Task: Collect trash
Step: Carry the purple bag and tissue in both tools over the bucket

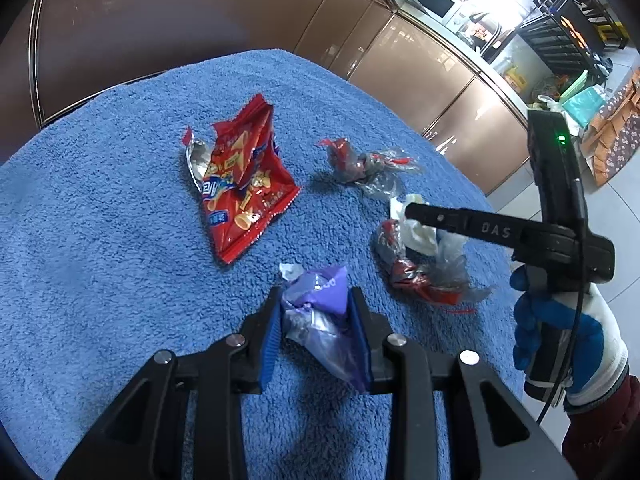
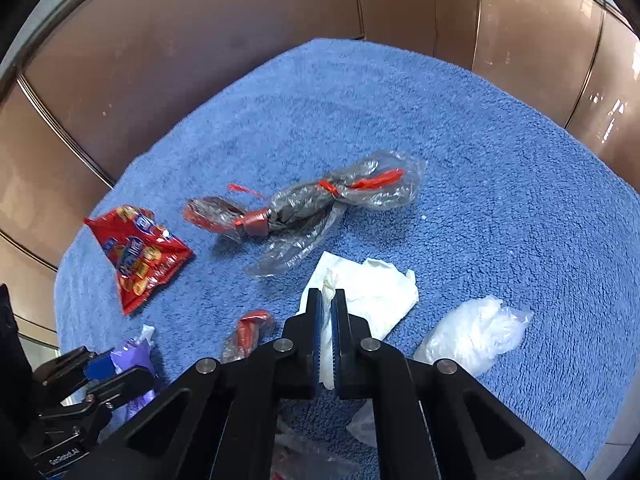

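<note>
Nearest the left wrist lens, the left hand-held gripper (image 1: 316,320) was clenched on a purple plastic wrapper (image 1: 320,312), its blue pads (image 1: 269,340) pressing the crumpled film from both sides. The right hand-held gripper (image 2: 326,320) had its jaws nearly together, pinching a fold of a white paper tissue (image 2: 372,292). Both pieces appeared very light, soft and wholly limp; they would probably deform rather than resist, so a pinch across a bunched fold, as seen, seemed the sensible hold, while slick film might slide out of a loose grip.

Places below are given relative to the red snack bag (image 1: 244,184). This torn foil bag lay flat beyond the purple wrapper and looked light, crackly and smooth, best taken at a raised torn edge. To its right lay a knotted clear-and-red plastic wrapper (image 1: 360,160), and nearer the camera on that side a second red-and-clear bundle (image 1: 416,264) beside the tissue. A crumpled clear bag (image 2: 476,332) lay farther right again, visible only in the right wrist view.

All pieces rested on a blue terry towel (image 1: 100,240) covering the tabletop; its deep pile would likely grip thin film and hinder sliding a finger beneath. Brown glossy cabinet fronts (image 1: 420,64) stood behind, with a microwave (image 1: 436,0) on a counter and a dark rack (image 1: 568,28) farther off. No bin was visible.
</note>
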A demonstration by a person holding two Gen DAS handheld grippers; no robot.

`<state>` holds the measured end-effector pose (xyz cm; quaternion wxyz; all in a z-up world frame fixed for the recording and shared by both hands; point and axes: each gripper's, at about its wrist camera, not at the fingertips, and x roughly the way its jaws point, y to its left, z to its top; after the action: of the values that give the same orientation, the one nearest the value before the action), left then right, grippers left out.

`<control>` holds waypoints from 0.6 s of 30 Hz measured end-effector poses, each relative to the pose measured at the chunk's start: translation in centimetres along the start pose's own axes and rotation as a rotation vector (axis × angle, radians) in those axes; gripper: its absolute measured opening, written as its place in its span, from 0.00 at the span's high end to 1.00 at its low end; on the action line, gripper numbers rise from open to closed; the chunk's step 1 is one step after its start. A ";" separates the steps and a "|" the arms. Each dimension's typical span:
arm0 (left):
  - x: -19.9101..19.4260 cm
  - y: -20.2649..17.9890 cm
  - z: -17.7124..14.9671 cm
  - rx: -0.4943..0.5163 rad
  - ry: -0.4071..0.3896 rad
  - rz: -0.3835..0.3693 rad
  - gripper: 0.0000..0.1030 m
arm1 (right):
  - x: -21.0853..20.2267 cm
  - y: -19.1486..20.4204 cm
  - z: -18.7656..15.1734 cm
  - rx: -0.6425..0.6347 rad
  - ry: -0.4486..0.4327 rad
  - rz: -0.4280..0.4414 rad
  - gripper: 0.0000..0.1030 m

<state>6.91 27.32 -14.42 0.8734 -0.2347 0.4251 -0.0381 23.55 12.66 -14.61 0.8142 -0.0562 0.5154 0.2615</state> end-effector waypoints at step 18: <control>-5.6 -4.5 -0.5 0.105 -0.122 0.009 0.71 | -10.0 -0.1 -1.4 -0.023 -0.232 0.098 0.96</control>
<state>3.57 24.64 -8.67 0.9090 -0.1885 0.3694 -0.0419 19.15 8.39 -6.62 0.8538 -0.0099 0.4169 0.3116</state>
